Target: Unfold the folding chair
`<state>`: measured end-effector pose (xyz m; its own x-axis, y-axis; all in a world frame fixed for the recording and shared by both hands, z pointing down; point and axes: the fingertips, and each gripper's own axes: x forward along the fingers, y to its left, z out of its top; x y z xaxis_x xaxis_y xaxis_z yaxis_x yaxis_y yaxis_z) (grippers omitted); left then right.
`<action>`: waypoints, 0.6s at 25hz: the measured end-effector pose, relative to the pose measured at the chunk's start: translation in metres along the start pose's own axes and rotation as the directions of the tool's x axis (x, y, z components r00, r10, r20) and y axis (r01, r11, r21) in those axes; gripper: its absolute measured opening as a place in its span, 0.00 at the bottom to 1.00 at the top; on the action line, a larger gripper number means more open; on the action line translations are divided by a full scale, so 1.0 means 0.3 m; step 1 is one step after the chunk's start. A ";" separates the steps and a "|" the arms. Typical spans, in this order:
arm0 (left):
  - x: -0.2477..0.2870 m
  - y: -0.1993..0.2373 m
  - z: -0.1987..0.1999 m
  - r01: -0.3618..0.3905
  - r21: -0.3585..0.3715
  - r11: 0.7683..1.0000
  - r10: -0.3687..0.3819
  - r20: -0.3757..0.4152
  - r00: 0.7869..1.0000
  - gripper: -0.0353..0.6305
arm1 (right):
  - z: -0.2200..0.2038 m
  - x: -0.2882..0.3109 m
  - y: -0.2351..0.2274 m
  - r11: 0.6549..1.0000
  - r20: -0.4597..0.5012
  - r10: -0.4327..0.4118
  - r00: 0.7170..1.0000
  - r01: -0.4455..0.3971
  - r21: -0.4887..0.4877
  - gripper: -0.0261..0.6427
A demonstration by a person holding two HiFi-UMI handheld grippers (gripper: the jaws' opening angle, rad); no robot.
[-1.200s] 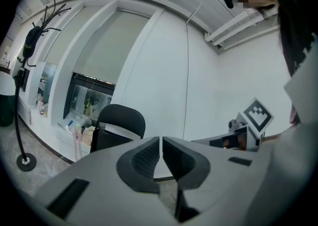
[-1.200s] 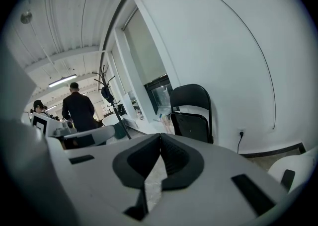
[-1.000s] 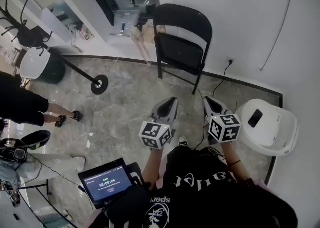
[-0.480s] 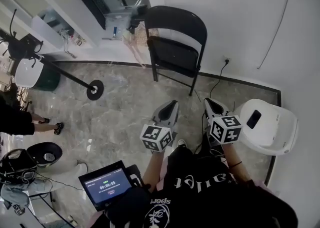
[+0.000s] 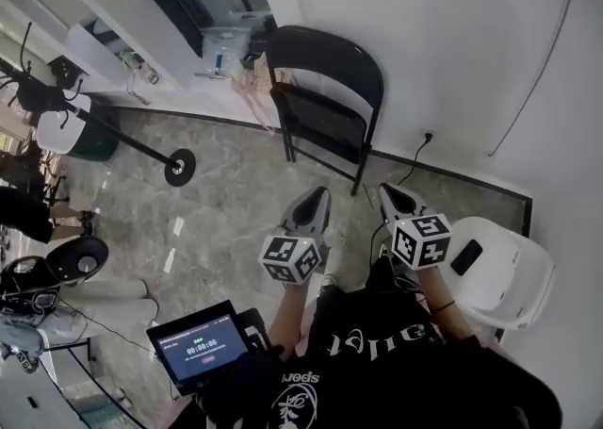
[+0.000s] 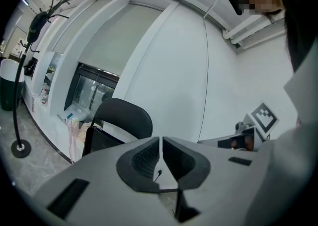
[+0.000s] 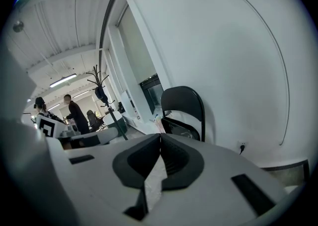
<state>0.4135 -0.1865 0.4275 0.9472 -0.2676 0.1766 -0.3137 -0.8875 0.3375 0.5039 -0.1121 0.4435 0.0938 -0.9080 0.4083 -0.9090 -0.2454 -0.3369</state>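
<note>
The black folding chair point(image 5: 325, 102) stands against the white wall with its seat tipped up close to the backrest. It also shows ahead in the left gripper view point(image 6: 121, 120) and in the right gripper view point(image 7: 184, 108). My left gripper point(image 5: 320, 193) and right gripper point(image 5: 384, 189) hover side by side over the floor, a short way in front of the chair and apart from it. Both point toward it. In its own view the left gripper point(image 6: 160, 140) is shut with nothing between the pads. The right gripper point(image 7: 160, 136) is likewise shut and empty.
A white plastic seat point(image 5: 499, 272) with a dark phone on it stands at the right wall. A cable runs from a wall socket point(image 5: 429, 135) down along the floor. A coat stand's round base point(image 5: 179, 168), a black bin point(image 5: 80, 257) and a tablet point(image 5: 198, 347) lie to the left.
Both grippers have moved forward toward the chair, which now sits closer and further left in the head view. The person at the left has moved mostly out of the frame.
</note>
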 end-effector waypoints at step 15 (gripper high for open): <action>0.296 -0.176 -0.033 -0.126 -0.094 0.988 0.123 -0.036 0.992 0.09 | 0.150 0.098 -0.260 0.975 -0.103 0.204 0.974 -0.211 -0.064 0.06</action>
<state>0.5136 -0.1597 0.4346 0.8983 -0.3614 0.2500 -0.4356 -0.8076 0.3976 0.5959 -0.1350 0.4434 -0.1356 -0.8990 0.4165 -0.9324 -0.0263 -0.3605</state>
